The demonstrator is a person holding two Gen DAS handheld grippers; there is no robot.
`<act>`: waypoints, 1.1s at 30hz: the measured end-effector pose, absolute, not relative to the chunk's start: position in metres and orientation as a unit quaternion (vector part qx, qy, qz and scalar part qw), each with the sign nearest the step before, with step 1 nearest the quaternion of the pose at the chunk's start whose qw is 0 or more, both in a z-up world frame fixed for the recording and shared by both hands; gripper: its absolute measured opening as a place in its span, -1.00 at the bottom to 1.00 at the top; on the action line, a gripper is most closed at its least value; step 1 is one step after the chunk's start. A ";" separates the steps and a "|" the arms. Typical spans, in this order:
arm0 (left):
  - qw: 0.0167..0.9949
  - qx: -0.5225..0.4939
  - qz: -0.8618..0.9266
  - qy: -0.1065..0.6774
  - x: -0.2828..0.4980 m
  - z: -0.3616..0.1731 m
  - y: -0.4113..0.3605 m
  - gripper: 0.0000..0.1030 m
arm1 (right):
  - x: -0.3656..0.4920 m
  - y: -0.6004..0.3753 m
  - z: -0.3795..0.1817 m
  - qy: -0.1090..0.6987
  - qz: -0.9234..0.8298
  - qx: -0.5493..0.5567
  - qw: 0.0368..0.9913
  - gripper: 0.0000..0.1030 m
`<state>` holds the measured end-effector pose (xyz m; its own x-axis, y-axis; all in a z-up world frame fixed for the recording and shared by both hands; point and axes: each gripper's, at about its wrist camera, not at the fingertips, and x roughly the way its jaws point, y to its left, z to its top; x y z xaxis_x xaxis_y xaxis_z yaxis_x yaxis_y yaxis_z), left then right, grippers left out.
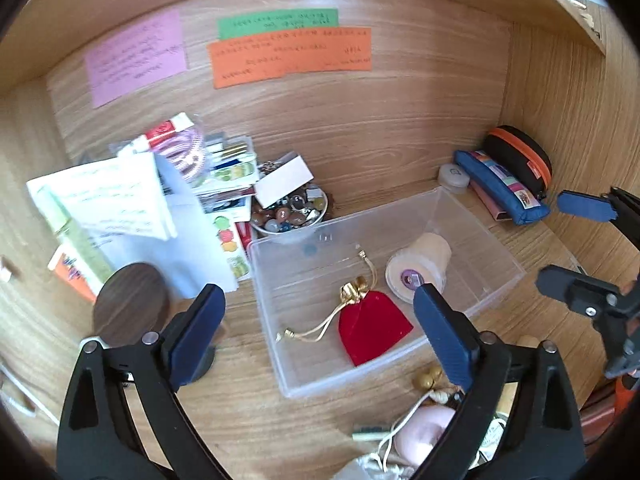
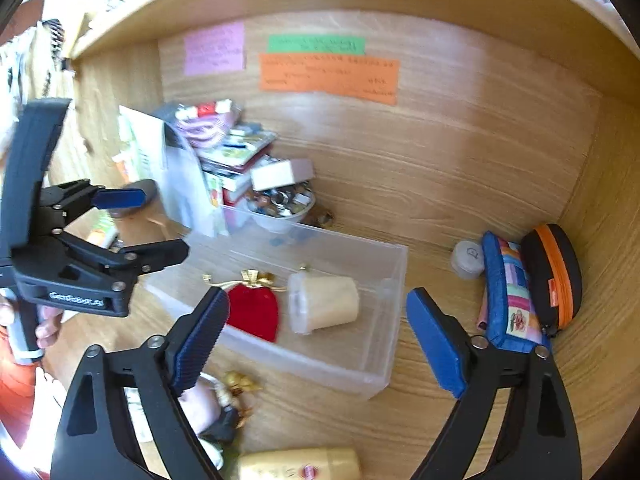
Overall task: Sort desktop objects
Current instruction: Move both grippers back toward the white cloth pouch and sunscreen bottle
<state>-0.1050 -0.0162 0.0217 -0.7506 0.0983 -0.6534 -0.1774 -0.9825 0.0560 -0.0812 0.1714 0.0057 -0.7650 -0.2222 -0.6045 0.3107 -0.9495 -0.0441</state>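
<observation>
A clear plastic bin (image 1: 480, 220) (image 2: 394, 280) stands on the wooden desk. In it lie a red velvet pouch (image 1: 374, 326) (image 2: 256, 312) with gold cord and a cream cylindrical jar (image 1: 420, 266) (image 2: 324, 302) on its side. My left gripper (image 1: 324, 332) is open and empty above the bin's near edge; it also shows in the right wrist view (image 2: 140, 220). My right gripper (image 2: 316, 340) is open and empty over the bin's near right side; it also shows at the right of the left wrist view (image 1: 560, 240).
A bowl of beads (image 1: 288, 212), a stack of booklets and papers (image 1: 160, 200) and a dark round disc (image 1: 130, 304) sit left. A blue pencil case (image 2: 508, 296), a black-orange case (image 2: 556, 276) and a small round tin (image 2: 466, 258) sit right. A pink object (image 1: 420, 428), gold bells (image 2: 240, 382) and a gold bottle (image 2: 304, 464) lie in front.
</observation>
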 end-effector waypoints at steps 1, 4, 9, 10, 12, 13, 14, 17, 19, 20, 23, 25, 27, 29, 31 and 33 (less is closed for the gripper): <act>0.072 -0.344 0.935 0.056 -0.102 0.022 -0.016 0.87 | -0.076 0.171 0.007 0.069 -0.939 0.304 0.143 0.91; 0.062 -0.339 0.937 0.051 -0.087 0.021 -0.019 0.88 | -0.059 0.167 0.009 0.078 -0.945 0.283 0.142 0.94; 0.056 -0.331 0.941 0.041 -0.057 0.016 -0.025 0.90 | -0.033 0.166 0.006 0.085 -0.949 0.264 0.150 0.98; 0.056 -0.331 0.941 0.040 -0.052 0.014 -0.025 0.92 | -0.028 0.167 0.005 0.087 -0.950 0.260 0.147 0.99; 0.054 -0.330 0.942 0.039 -0.043 0.009 -0.027 0.93 | -0.018 0.167 -0.001 0.093 -0.953 0.254 0.139 0.99; 0.053 -0.332 0.941 0.038 -0.038 0.006 -0.028 0.93 | -0.016 0.168 -0.004 0.094 -0.953 0.253 0.135 0.99; 0.057 -0.335 0.940 0.039 -0.034 0.003 -0.028 0.93 | -0.012 0.169 -0.008 0.096 -0.954 0.252 0.132 0.99; 0.057 -0.339 0.938 0.041 -0.023 -0.008 -0.026 0.93 | -0.007 0.170 -0.017 0.101 -0.954 0.254 0.125 0.99; 0.057 -0.343 0.936 0.044 -0.017 -0.016 -0.024 0.93 | -0.003 0.172 -0.025 0.101 -0.954 0.258 0.115 0.99; 0.058 -0.345 0.936 0.047 -0.013 -0.021 -0.023 0.93 | -0.001 0.173 -0.029 0.100 -0.954 0.261 0.111 0.99; 0.060 -0.352 0.933 0.047 -0.007 -0.032 -0.021 0.93 | 0.004 0.180 -0.039 0.090 -0.952 0.271 0.105 0.99; 0.060 -0.360 0.930 0.044 -0.004 -0.042 -0.020 0.93 | 0.008 0.184 -0.047 0.085 -0.952 0.278 0.096 0.99; 0.059 -0.368 0.927 0.040 0.000 -0.049 -0.019 0.93 | 0.011 0.189 -0.054 0.081 -0.951 0.286 0.085 0.99; 0.070 -0.369 0.926 0.033 0.005 -0.056 -0.019 0.93 | 0.013 0.193 -0.062 0.079 -0.949 0.294 0.080 0.99; 0.093 -0.374 0.923 0.023 0.010 -0.064 -0.019 0.93 | 0.014 0.197 -0.071 0.074 -0.947 0.305 0.072 0.99; 0.102 -0.379 0.919 0.022 0.015 -0.071 -0.016 0.93 | 0.013 0.200 -0.079 0.077 -0.945 0.312 0.061 0.99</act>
<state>0.0152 -0.0160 -0.0707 -0.6918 0.1704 -0.7017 -0.2043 -0.9782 -0.0360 0.0134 0.1999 -0.0795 -0.7974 -0.0673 -0.5997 0.1640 -0.9805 -0.1079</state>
